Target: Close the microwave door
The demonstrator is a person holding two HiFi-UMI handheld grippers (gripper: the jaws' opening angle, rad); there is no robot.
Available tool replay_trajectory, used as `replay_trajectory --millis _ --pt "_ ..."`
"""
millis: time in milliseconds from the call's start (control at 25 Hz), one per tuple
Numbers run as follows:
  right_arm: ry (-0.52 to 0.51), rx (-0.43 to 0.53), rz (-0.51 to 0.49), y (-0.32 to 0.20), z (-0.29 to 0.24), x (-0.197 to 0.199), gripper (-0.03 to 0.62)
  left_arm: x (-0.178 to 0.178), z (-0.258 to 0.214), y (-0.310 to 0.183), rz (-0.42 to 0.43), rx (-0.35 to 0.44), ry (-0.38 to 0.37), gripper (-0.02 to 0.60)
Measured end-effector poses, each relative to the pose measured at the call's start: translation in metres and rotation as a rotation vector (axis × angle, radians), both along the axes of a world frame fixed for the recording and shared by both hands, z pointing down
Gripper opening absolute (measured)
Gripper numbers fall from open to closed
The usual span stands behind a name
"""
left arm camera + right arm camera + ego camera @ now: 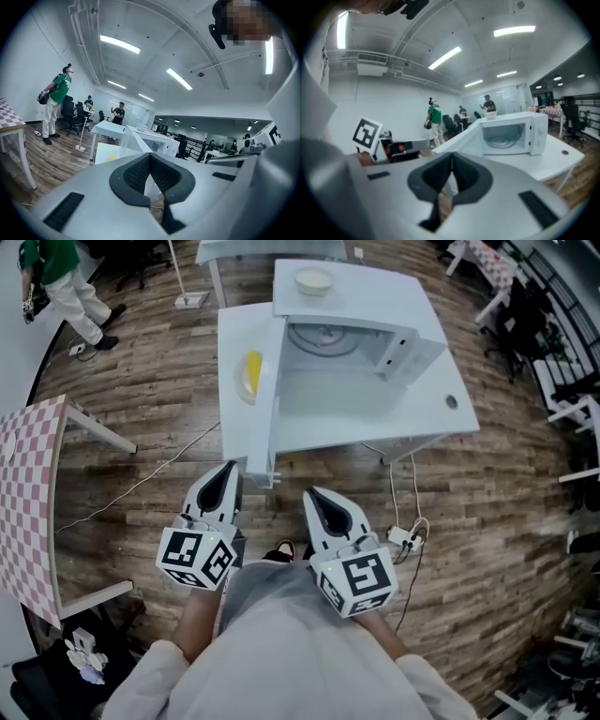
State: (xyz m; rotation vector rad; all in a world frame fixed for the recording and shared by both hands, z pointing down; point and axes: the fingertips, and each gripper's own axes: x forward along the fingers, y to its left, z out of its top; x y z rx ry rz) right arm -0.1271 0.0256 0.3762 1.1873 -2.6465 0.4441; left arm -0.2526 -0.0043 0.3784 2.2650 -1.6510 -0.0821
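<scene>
- Head view: the white box-shaped microwave (349, 351) stands on a white table (441, 418), and its white door (265, 399) is swung fully out. The free edge of the door points toward the person.
- Both tools are in front of the microwave, near that free edge. The left gripper (229, 472) is just before the door's outer side, and the right gripper (314, 498) is a little more to the cavity side. Neither one touches the door.
- A cream bowl (313, 280) sits on top of the microwave, and a yellow object (251, 374) lies on the table beyond the door.
- Left gripper view: the fingers of the left gripper (150, 157) are pressed together and hold nothing. The door (133, 140) rises ahead of them.
- I judge that the left gripper suits the push best. It should lay its closed tip flat on the outer face near the free edge and follow the arc of the hinge.
- Right gripper view: the right gripper (451, 157) is also closed and empty. The open cavity of the microwave (513, 133) is beyond it, and the door (459, 138) reaches toward the camera.
- This gripper should stay out of the door's sweep. The push should be gentle so that the bowl does not shake, and firm at the end so that the latch catches.
</scene>
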Motion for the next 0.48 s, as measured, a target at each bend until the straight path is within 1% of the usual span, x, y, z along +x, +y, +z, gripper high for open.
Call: replay_trajectory --millis 160,480 --pt "0.000 -0.005 0.004 -0.004 0.002 0.005 0.023 -0.006 0.006 -0.006 -0.021 -0.018 -0.002 0.014" --pt "-0.003 -0.021 0.015 -0.009 0.006 0.009 0.023 -0.009 0.023 -0.011 -0.026 -0.062 -0.003 0.014"
